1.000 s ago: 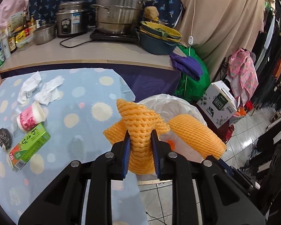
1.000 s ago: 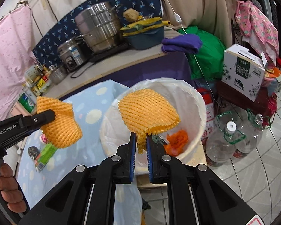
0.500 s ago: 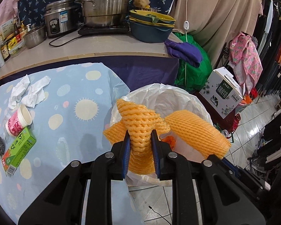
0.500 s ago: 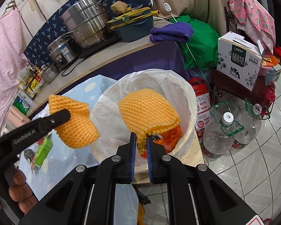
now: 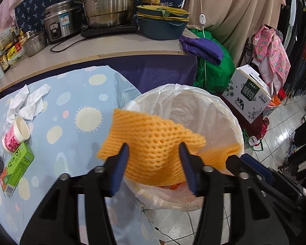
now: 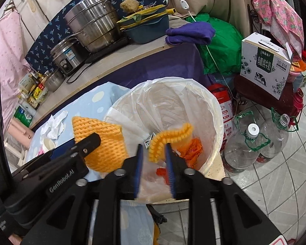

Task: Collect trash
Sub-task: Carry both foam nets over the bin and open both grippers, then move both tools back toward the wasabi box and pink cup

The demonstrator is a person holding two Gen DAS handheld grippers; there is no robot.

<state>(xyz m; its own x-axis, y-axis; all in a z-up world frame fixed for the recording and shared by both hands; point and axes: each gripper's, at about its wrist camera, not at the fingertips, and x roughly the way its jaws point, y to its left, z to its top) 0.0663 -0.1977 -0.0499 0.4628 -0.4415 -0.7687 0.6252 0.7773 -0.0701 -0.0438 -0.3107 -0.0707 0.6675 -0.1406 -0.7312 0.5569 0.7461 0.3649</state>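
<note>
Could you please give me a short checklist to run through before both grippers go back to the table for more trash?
1. Left gripper open: ok, jaws spread wide.
2. Left foam net released: cannot tell, it sits between the open fingers and looks blurred, maybe falling.
3. Left foam net over the bin: cannot tell, it hangs near the rim on the table's side.
4. Right gripper open: ok, jaws apart.
5. Right foam net over the bin: ok, above the liner's opening.
6. Trash left on the table: not ok, tissues, cup and green carton remain.
</note>
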